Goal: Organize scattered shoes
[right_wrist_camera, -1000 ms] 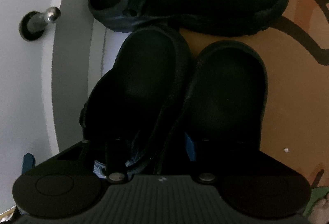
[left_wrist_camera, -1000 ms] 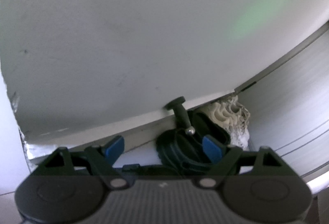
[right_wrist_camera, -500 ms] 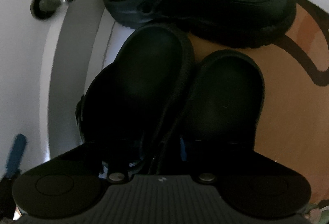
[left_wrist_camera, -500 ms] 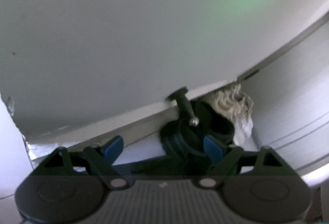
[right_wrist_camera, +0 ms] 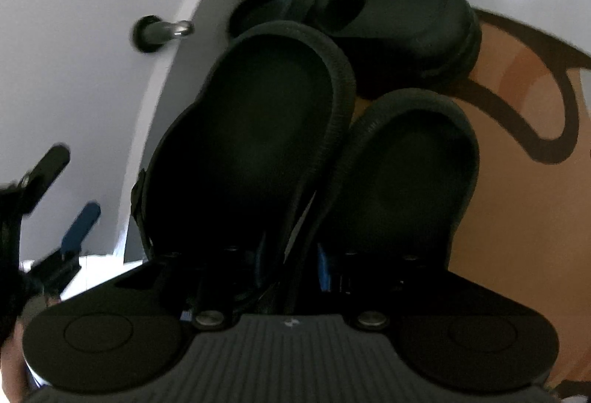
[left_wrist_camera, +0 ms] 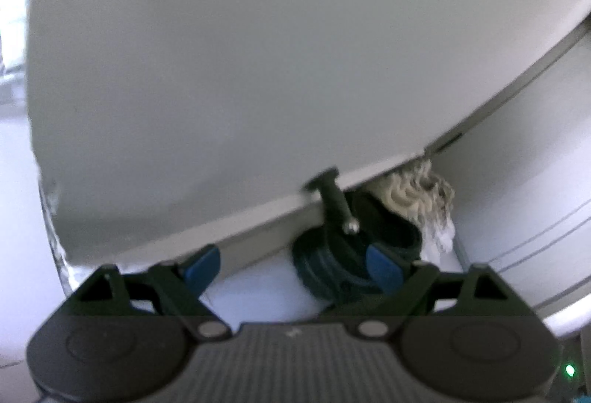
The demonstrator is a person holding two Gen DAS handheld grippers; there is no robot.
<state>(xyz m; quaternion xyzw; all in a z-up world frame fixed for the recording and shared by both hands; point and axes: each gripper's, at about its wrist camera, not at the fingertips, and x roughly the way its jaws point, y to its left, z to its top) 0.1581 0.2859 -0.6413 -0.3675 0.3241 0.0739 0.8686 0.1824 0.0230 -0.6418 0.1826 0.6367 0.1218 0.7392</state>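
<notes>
white wall [left_wrist_camera: 221, 70] fills most of the left wrist view, with a pale baseboard beneath it and a black door stopper [left_wrist_camera: 332, 203] jutting out from it. the left gripper [left_wrist_camera: 291, 264] has its blue pads [left_wrist_camera: 201, 264] spread wide apart with nothing between them, hanging near a dark clog [left_wrist_camera: 332, 266] that sits on the floor against the wall, a cream fluffy thing [left_wrist_camera: 417, 192] behind it. it looks parked out of the way while the other hand works. in the right wrist view an orange patterned mat [right_wrist_camera: 524, 181] lies under the shoes. the right gripper [right_wrist_camera: 291, 266] has just been closing and its jaws pinch the inner edges of a black pair of shoes [right_wrist_camera: 266, 144] together, apparently so both travel as one. two more dark clogs [right_wrist_camera: 399, 22] sit side by side beyond them, near the wall, seemingly already lined up.
</notes>
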